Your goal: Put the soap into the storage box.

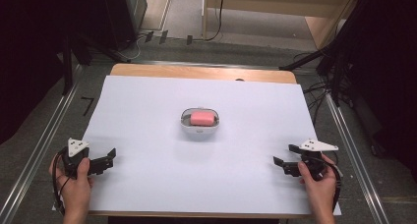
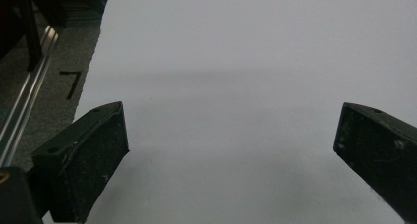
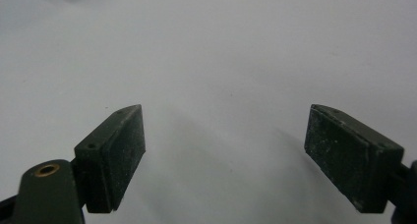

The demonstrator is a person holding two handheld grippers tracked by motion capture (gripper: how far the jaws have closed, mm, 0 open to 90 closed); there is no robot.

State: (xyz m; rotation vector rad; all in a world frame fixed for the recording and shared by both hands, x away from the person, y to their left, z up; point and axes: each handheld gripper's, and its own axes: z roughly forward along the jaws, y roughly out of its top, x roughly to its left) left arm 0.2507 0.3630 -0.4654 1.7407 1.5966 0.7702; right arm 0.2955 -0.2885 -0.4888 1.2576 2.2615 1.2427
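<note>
At mid-bench: pink soap bar [image 1: 202, 118] inside small white oval dish [image 1: 199, 130]. Near front corners: left gripper [image 1: 109, 158] and right gripper [image 1: 285, 154], fingers wide, holding nothing.

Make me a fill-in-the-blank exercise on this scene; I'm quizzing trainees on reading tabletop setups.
1. The pink block lies inside a small white ____.
2. The tray sits on a large sheet of ____ paper.
3. The jaws of the left tongs and the right tongs both stand ____.
4. Between the jaws of each tongs there is ____ held.

Missing words: tray; white; open; nothing
</note>
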